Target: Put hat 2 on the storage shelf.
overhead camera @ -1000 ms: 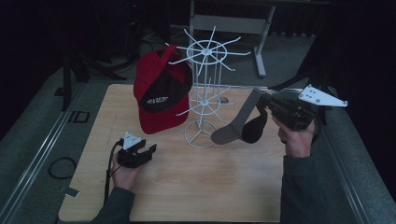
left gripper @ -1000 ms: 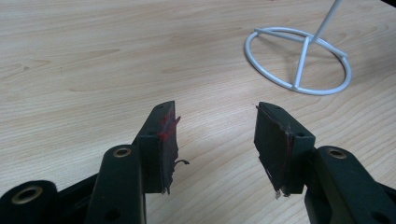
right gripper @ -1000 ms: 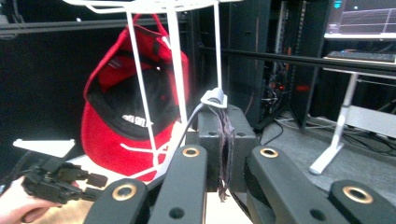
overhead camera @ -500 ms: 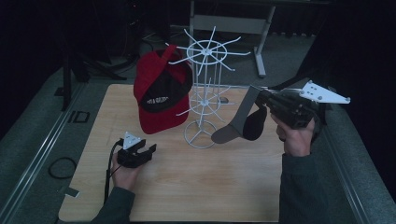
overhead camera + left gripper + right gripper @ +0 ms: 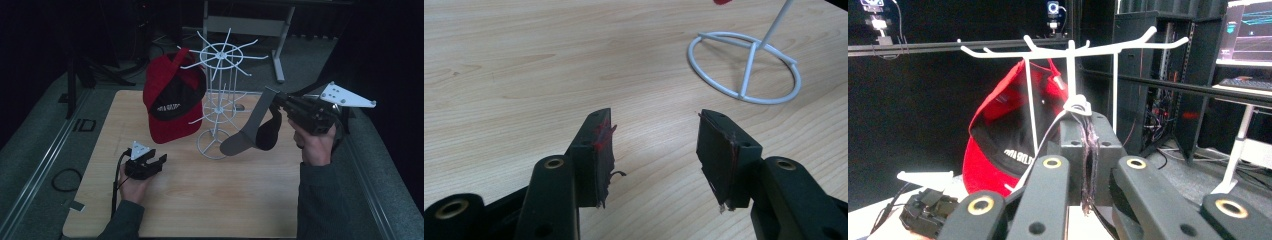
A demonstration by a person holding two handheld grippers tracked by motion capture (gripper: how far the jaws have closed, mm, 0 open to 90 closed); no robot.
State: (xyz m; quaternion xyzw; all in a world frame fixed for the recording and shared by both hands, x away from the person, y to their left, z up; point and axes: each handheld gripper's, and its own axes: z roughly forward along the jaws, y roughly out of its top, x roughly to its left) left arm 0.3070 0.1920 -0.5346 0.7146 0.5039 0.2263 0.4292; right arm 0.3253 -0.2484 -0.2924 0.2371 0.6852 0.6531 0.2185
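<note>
Hanging the second cap on the rack

Your right gripper [image 5: 278, 101], jaws clamped on the grey cap's [image 5: 255, 131] back strap, holds it in the air beside the white rack [image 5: 218, 95], where the red cap [image 5: 172, 102] hangs. Next, guide the strap over a free prong. Your left gripper [image 5: 148, 165] rests on the table [image 5: 210, 200], jaws apart, empty.

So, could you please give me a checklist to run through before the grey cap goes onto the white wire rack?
1. Right hand-held gripper shut on the dark grey cloth cap: ok.
2. Cap lifted off the light wooden table: ok.
3. Free hook on the white wire rack facing the cap: ok.
4. Red cloth cap hanging on the far side, out of the way: ok.
5. Left hand-held gripper open, empty, apart from the rack's base: ok.
6. Cap's back strap lined up with a hook: cannot tell.
</note>
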